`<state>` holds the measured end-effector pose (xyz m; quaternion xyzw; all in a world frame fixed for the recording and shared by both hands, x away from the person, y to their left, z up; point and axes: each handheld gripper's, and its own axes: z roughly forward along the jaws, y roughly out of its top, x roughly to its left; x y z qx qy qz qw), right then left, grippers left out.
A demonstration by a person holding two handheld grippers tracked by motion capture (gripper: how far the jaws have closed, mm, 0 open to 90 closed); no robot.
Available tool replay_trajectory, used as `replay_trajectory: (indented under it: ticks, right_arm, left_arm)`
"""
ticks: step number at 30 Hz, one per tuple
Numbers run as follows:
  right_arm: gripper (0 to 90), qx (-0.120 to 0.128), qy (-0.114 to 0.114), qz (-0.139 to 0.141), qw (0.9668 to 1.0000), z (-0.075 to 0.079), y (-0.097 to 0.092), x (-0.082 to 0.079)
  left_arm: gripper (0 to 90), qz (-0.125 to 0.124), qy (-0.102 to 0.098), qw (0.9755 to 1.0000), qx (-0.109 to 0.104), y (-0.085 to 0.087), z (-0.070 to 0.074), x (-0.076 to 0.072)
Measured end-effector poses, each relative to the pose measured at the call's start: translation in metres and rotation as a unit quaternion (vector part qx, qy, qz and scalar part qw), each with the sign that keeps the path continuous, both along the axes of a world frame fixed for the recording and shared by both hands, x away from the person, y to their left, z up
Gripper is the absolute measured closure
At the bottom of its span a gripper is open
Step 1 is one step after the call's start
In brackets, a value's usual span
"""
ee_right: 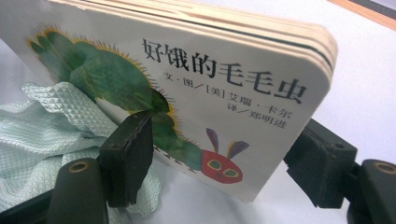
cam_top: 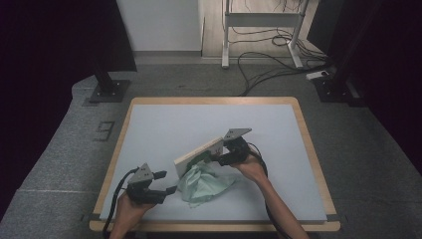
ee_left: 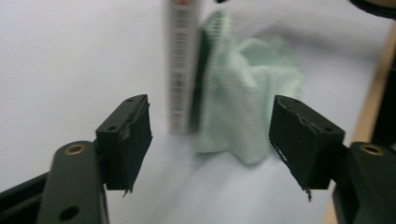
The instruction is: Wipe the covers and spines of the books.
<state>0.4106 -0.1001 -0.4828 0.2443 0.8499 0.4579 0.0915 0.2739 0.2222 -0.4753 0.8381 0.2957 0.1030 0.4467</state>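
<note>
High view: book (cam_top: 200,154) stands tilted on edge mid-table, long axis running near-left to far-right, right gripper (cam_top: 222,155) clamped on its far-right end; green cloth (cam_top: 205,183) bunched against its near face. Left gripper view: left gripper (ee_left: 210,135) wide, empty; book spine and cloth straight ahead, apart. Right gripper view: jaws straddle the cover.

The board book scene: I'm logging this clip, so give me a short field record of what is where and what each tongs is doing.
surface: table with a pale grey top
book: board book, caterpillar cover, tilted up on one edge
cloth: mint green cloth, crumpled, against the book's cover side
right tongs: right tongs straddle the book, one jaw on the cover, the other behind it
left tongs: left tongs open, holding nothing, aimed at book and cloth
hands: one behind each tongs at the table's near edge
</note>
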Motion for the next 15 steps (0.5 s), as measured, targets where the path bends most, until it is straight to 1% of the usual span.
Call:
replay_trajectory:
  ticks: [3,4,5,7,8,10,12,15]
  right_arm:
    - [26.1,-0.002,0.001,0.001,1.0000,0.000,0.000,0.000]
    - [25.4,-0.002,0.001,0.002,1.0000,0.000,0.000,0.000]
    - [24.9,-0.004,0.003,0.003,1.0000,0.001,0.000,0.000]
    - [24.5,-0.006,0.002,0.004,1.0000,0.001,0.001,-0.001]
    - [24.2,-0.006,0.002,0.004,1.0000,0.001,0.001,-0.001]
    - [24.1,-0.006,0.001,0.005,1.0000,0.001,0.001,0.000]
    - [23.8,-0.004,0.003,0.004,1.0000,0.001,0.001,0.000]
    - [23.8,-0.004,0.002,0.004,1.0000,0.001,0.001,0.000]
  left_arm:
    - [26.5,-0.019,0.003,0.9998,0.003,-0.013,-0.002,-0.002]
    - [26.5,-0.026,0.004,0.9996,0.006,-0.018,-0.003,-0.002]
    - [26.5,-0.030,0.003,0.9994,0.014,-0.026,-0.004,-0.002]
    - [25.5,-0.032,0.002,0.9992,0.023,-0.033,-0.007,-0.001]
    - [25.3,-0.036,0.005,0.9990,0.025,-0.038,-0.009,0.000]
    - [24.9,-0.037,0.005,0.9989,0.028,-0.042,-0.011,0.002]
    - [24.8,-0.042,0.008,0.9988,0.025,-0.049,-0.015,0.004]
    - [24.6,-0.042,0.011,0.9987,0.027,-0.056,-0.021,0.007]
